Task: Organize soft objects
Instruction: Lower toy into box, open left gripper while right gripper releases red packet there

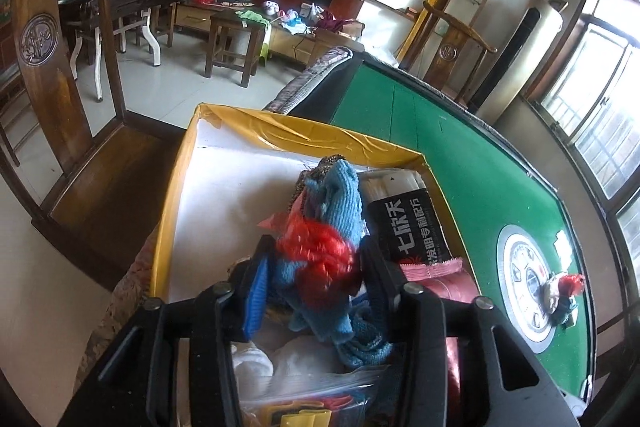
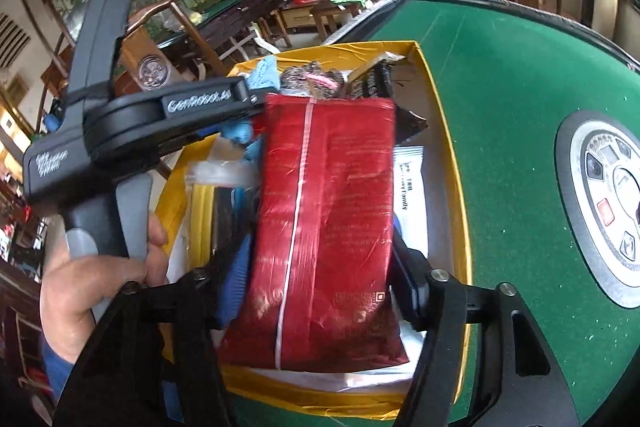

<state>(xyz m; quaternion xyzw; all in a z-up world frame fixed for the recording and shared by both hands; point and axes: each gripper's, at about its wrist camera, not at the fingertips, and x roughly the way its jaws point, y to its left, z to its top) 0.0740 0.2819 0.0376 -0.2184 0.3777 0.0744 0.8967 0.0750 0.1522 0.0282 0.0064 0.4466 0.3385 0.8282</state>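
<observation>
Left wrist: left gripper (image 1: pixel 316 267) apparently pinches blue cloth (image 1: pixel 332 211).

1. The green felt table (image 1: pixel 460 147) carries the things; it has a dark padded rim and a patterned cloth hanging at its far-left corner.
2. A yellow-taped cardboard box (image 1: pixel 304 135) sits directly on the felt at the table's left edge, its left wall right along that edge. In the right wrist view the box (image 2: pixel 444 131) lies left of the table's middle.
3. A round silver control panel (image 1: pixel 524 287) is set into the middle of the table, well apart from the box.
4. A small bundle with a red tuft (image 1: pixel 562 293) rests on that panel's right side.
</observation>
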